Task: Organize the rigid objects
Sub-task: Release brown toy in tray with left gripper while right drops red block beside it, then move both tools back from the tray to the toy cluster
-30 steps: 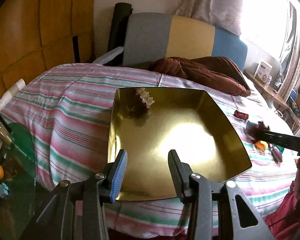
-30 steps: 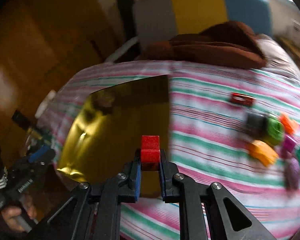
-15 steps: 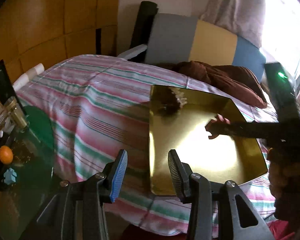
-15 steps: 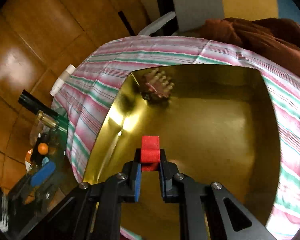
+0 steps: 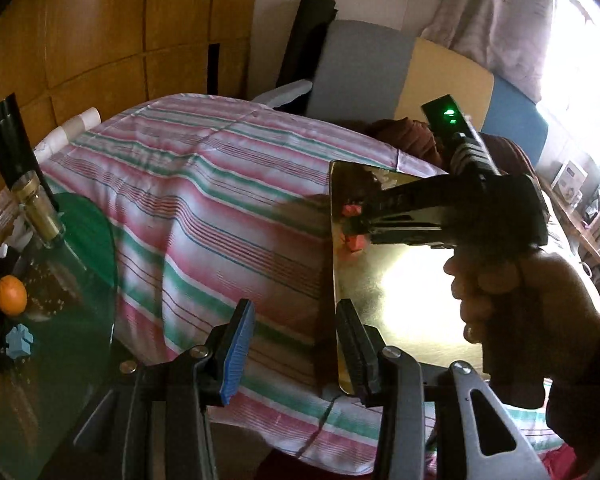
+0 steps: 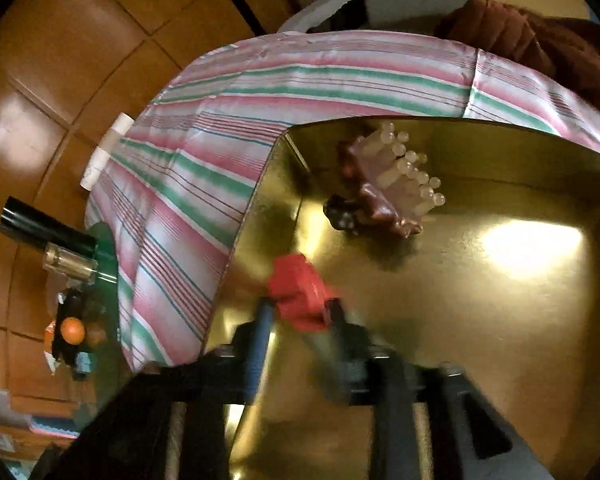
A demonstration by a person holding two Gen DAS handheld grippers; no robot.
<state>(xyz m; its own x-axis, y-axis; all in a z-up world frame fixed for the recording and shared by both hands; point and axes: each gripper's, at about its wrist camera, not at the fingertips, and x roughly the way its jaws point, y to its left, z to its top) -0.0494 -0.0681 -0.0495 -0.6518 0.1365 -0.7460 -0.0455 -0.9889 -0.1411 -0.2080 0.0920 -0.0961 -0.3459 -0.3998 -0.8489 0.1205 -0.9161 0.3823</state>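
Striped bedspread (image 6: pixel 204 184) under gold tray (image 6: pixel 500 320). Right gripper (image 6: pixel 300 312) jaws opening, red block (image 6: pixel 298 296) between them, tilted, just above tray floor near left wall. Left gripper (image 5: pixel 296 344) empty, jaws apart, straddling tray's near corner.
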